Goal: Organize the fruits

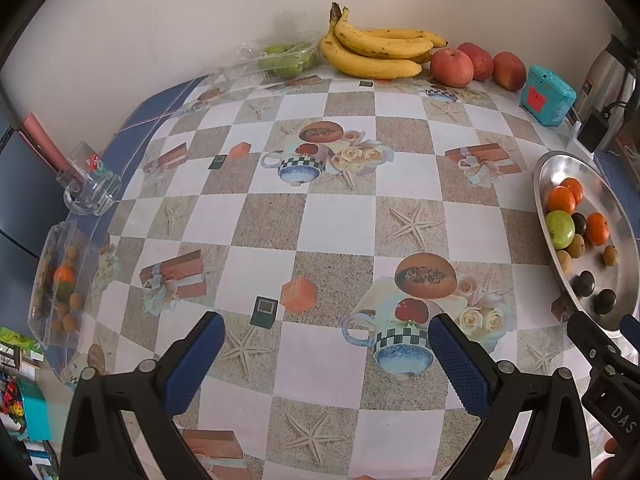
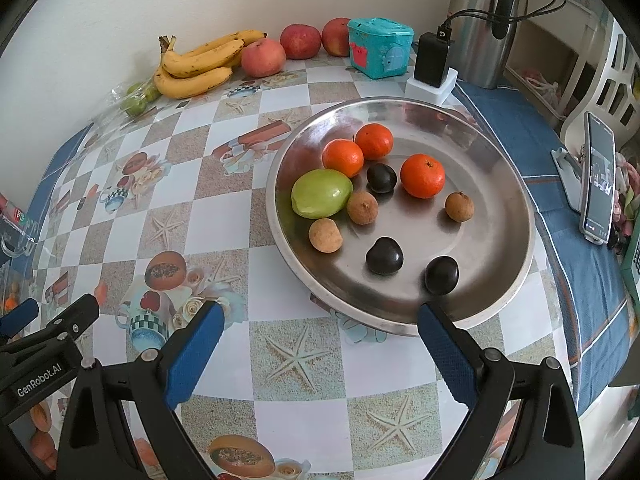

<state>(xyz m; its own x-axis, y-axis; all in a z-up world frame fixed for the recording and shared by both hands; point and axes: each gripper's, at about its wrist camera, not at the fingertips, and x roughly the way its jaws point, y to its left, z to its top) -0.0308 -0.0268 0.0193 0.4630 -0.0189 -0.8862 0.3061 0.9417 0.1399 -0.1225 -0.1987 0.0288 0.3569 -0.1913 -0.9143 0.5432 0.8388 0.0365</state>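
A steel plate (image 2: 500, 184) holds three oranges (image 2: 422, 175), a green fruit (image 2: 321, 193), three brown longans (image 2: 362, 207) and three dark plums (image 2: 384, 256). The plate also shows at the right of the left wrist view (image 1: 560, 168). My right gripper (image 2: 318, 326) is open and empty, just in front of the plate's near rim. My left gripper (image 1: 326, 334) is open and empty above the table's middle. A clear box of small fruits (image 1: 60, 276) sits at the left table edge.
Bananas (image 1: 376, 50), red apples (image 1: 452, 67) and bagged green fruits (image 1: 286, 58) line the back wall. A teal box (image 2: 378, 46), a charger (image 2: 432, 60), a steel kettle (image 2: 480, 20) and a phone on a stand (image 2: 598, 184) stand at the right. A glass mug (image 1: 90, 184) lies at the left.
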